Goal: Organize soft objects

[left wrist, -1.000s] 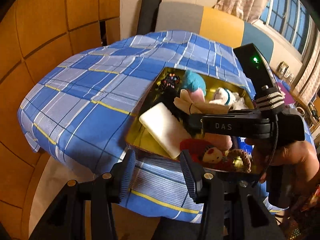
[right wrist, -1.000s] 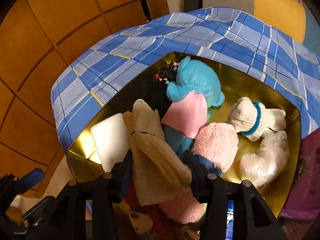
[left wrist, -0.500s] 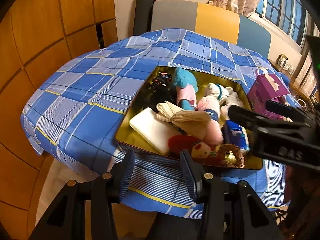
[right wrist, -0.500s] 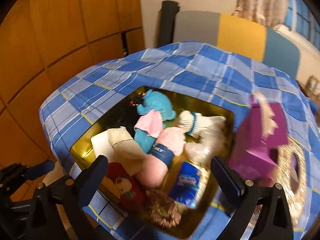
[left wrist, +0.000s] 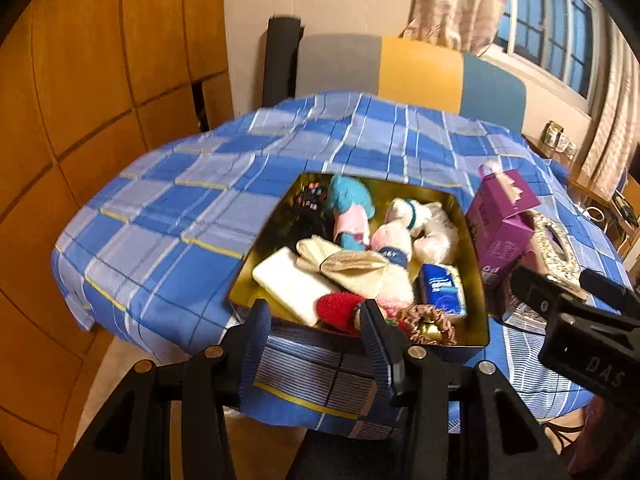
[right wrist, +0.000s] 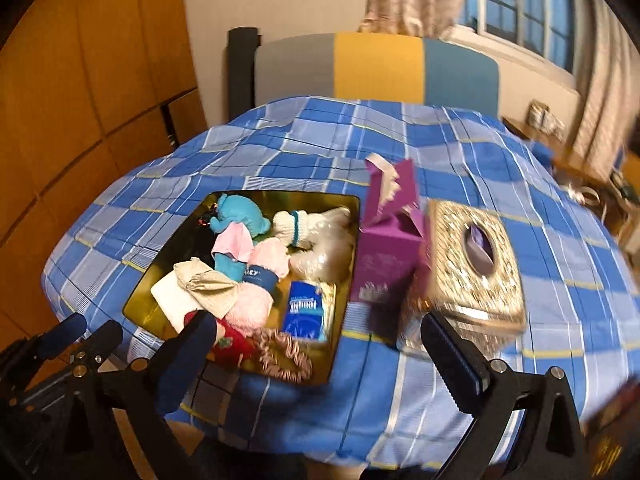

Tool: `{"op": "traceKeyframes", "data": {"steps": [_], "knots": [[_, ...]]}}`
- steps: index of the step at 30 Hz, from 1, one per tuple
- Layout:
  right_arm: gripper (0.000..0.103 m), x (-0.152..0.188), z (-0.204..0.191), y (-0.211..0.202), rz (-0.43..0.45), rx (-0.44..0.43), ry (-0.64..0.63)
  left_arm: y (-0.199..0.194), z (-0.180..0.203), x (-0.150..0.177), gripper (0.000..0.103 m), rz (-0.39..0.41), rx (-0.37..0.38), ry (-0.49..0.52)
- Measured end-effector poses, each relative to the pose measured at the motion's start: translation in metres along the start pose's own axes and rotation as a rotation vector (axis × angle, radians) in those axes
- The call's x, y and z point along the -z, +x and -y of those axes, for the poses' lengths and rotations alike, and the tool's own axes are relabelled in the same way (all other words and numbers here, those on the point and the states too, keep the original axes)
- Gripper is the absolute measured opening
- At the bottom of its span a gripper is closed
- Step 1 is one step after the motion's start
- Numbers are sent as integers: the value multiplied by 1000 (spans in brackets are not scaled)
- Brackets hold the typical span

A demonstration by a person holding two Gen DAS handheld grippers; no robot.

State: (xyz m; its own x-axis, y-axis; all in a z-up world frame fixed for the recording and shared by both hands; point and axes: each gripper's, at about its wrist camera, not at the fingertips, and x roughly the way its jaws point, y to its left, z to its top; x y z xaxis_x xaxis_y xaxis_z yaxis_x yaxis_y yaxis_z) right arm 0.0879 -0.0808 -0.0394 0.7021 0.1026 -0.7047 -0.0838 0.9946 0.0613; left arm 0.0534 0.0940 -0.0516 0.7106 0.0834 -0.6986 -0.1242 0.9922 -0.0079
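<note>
A: What is seen in the gold tray (left wrist: 262, 264), taken from left to right?

B: A white foam block (left wrist: 294, 290) is laid at the near left, and a beige knitted cloth (left wrist: 352, 266) is draped beside it. A turquoise plush toy (left wrist: 348, 198) with a pink cloth is seen behind them, next to a dark item with coloured flecks at the far left corner. A fluffy pink roll (right wrist: 256, 300) with a blue band is placed in the middle. Further right, a white sock with a teal stripe (left wrist: 410, 210), a clear crinkled bag (left wrist: 438, 236) and a blue tissue pack (left wrist: 444, 290) are found. A red plush (left wrist: 338, 310) and a brown scrunchie (left wrist: 430, 322) are set along the near edge.

A: And the tray's place?

B: It is set on the table (left wrist: 160, 224) near the front edge — just left of a purple carton (right wrist: 388, 248), against which a glittery gold tissue box (right wrist: 476, 264) is pressed.

A: The surface and room?

B: The table is covered by a blue plaid cloth with yellow lines. Wood panelling is seen at left, a grey, yellow and teal panel behind, curtained windows at right.

A: The tools?

B: The left tool (left wrist: 316, 340) is held narrowly parted, nothing between its ribbed pads. The right tool (right wrist: 320, 356) is spread wide — also holding nothing.
</note>
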Motion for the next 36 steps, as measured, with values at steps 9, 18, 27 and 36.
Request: {"op": "traceKeyframes", "data": {"steps": [9, 18, 27, 36], "knots": [[103, 19, 10, -29, 65, 53, 35, -23, 9, 7, 47, 3, 61, -11], [103, 24, 13, -33, 51, 92, 48, -30, 16, 11, 47, -16, 39, 4], [103, 26, 10, -36, 53, 104, 41, -29, 14, 10, 47, -34, 44, -1], [103, 25, 11, -37, 55, 112, 48, -29, 15, 12, 47, -49, 81, -5]]}}
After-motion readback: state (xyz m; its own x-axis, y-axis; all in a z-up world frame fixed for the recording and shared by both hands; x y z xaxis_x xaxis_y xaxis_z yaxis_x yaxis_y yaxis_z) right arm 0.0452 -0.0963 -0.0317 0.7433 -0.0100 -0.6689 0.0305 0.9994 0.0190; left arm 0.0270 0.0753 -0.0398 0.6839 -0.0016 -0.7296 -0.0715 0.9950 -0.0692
